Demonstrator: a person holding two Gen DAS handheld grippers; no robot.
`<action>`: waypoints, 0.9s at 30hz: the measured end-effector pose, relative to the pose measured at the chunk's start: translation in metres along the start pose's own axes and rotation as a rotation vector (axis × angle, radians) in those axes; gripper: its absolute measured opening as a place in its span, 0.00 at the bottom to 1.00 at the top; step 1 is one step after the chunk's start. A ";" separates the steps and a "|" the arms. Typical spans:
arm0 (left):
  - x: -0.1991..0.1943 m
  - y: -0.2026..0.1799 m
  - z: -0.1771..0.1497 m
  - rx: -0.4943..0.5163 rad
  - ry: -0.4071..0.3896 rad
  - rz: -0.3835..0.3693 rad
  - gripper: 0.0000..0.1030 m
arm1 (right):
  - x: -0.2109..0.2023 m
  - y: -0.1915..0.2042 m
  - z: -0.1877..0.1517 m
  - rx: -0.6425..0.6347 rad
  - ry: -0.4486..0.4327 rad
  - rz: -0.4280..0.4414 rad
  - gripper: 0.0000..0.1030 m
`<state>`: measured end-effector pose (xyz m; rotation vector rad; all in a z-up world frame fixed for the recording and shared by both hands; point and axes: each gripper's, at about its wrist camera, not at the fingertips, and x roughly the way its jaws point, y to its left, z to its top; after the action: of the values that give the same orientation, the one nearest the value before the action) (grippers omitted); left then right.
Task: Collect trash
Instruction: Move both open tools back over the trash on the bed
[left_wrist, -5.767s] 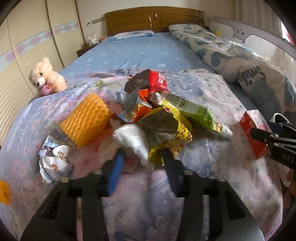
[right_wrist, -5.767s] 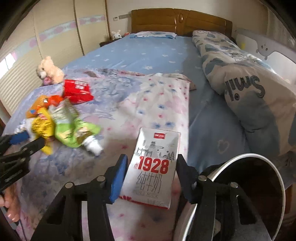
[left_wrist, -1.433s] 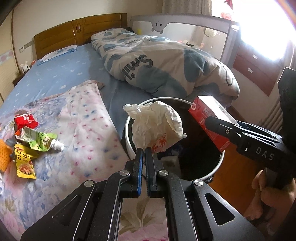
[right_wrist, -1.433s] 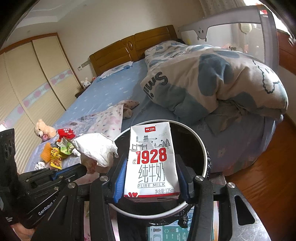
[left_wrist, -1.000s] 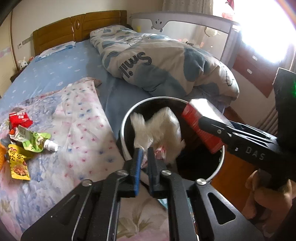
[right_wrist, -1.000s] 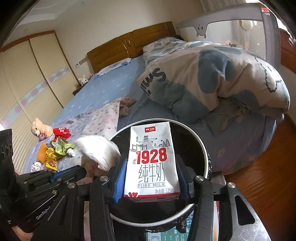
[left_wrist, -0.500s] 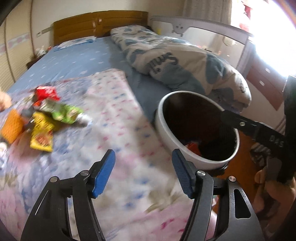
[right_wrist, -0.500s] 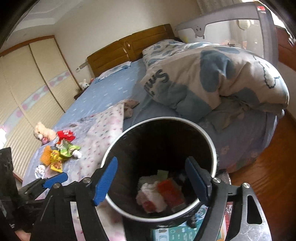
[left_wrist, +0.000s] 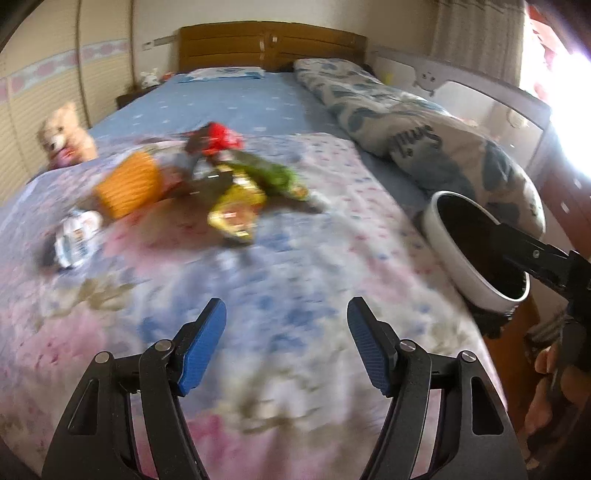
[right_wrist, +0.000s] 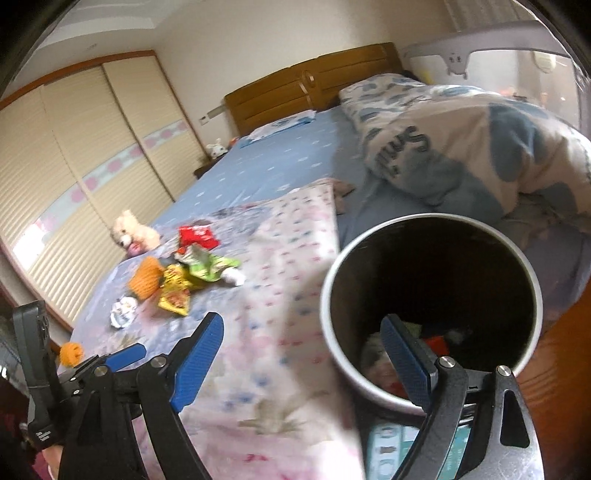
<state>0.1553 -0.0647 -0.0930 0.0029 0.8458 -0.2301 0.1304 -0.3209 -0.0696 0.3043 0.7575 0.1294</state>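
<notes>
Both grippers have let go since 1.4 s ago: the crumpled tissue and the 1928 milk carton have left their jaws, and the left camera has swung from the bin back toward the bed. From the left wrist view, the left gripper hangs with its 2 blue pads spread wide and nothing between them, over the floral sheet. Well ahead of it, blurred by motion, lies the trash pile: an orange ribbed piece, a red packet, a green pouch and a yellow wrapper bunched together, with a white crumpled wrapper lying apart on the pile's left. A teddy bear sits beyond. The white-rimmed trash bin stands off the bed's right edge, and the right gripper's finger crosses its mouth. From the right wrist view, the right gripper is likewise spread wide and empty; its right pad overlaps the bin, whose dark inside holds white and red scraps at the bottom. The trash pile lies far off to the left on the sheet, near the teddy bear, and the left gripper shows at the lower left.
</notes>
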 end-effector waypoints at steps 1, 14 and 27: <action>-0.001 0.007 -0.002 -0.009 -0.002 0.011 0.67 | 0.003 0.006 -0.001 -0.003 0.006 0.009 0.86; -0.012 0.088 -0.017 -0.135 0.003 0.125 0.68 | 0.041 0.074 -0.018 -0.073 0.085 0.108 0.86; -0.004 0.155 -0.013 -0.233 0.021 0.197 0.70 | 0.099 0.139 -0.022 -0.170 0.150 0.164 0.86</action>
<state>0.1746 0.0882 -0.1120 -0.1292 0.8828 0.0549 0.1859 -0.1617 -0.1053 0.1960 0.8642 0.3730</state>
